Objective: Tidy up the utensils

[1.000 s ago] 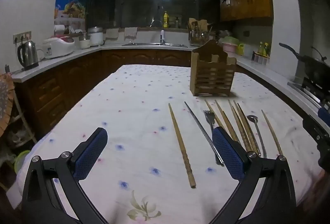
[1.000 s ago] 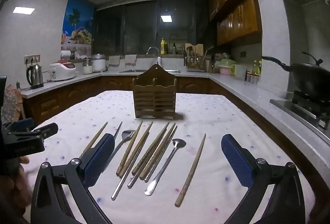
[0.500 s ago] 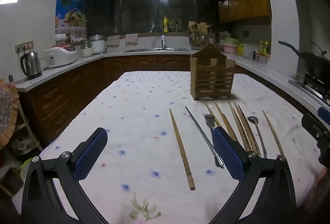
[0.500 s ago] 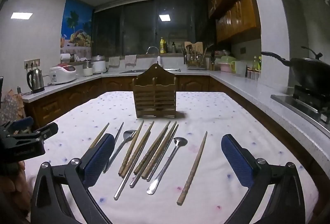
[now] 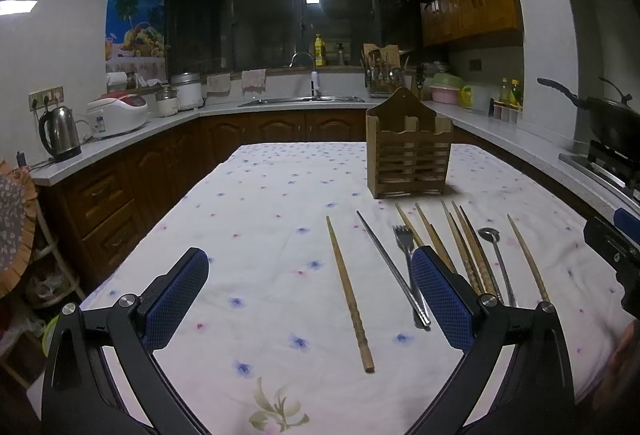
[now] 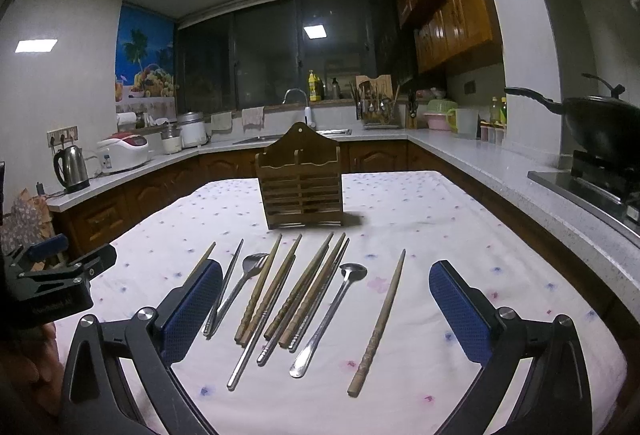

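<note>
A slatted wooden utensil holder (image 6: 301, 183) stands upright on the flowered tablecloth (image 6: 440, 219); it also shows in the left wrist view (image 5: 409, 155). In front of it lie several wooden chopsticks (image 6: 304, 289), metal chopsticks, a fork (image 6: 244, 277) and a spoon (image 6: 328, 319). One wooden chopstick (image 6: 380, 323) lies apart at the right, another (image 5: 349, 291) apart at the left. My right gripper (image 6: 326, 309) is open and empty above the near ends of the utensils. My left gripper (image 5: 306, 297) is open and empty over the cloth, left of the row.
Kitchen counters run round the table. A kettle (image 5: 59, 134) and rice cooker (image 5: 117, 113) stand on the left counter, a sink (image 5: 304, 99) at the back, a wok (image 6: 600, 123) on the stove at the right. The table's near edge lies below both grippers.
Both grippers have tilted or risen slightly, so the table and holder sit lower in view. Both stay open. The utensils have not moved.
</note>
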A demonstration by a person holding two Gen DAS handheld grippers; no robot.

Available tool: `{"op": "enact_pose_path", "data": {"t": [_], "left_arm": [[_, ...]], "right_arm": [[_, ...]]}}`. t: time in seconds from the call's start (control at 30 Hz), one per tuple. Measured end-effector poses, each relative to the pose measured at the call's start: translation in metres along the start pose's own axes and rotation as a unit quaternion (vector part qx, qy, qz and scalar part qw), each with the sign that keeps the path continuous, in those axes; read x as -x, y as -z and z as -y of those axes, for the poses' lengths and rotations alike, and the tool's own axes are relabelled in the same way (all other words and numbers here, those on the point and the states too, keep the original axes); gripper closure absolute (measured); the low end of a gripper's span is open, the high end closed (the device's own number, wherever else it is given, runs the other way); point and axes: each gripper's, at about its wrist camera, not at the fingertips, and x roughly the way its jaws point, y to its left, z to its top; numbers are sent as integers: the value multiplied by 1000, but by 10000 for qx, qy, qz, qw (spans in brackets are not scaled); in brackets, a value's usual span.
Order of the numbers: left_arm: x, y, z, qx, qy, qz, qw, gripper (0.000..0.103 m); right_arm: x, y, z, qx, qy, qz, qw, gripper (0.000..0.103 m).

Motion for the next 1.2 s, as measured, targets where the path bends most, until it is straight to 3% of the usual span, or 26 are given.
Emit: {"op": "enact_pose_path", "data": {"t": [1.2], "left_arm": [[0,0,3,-10,3,-7,10000,0]], "right_arm": [[4,-2,1,-128,-33,-21,9999,0]]}}
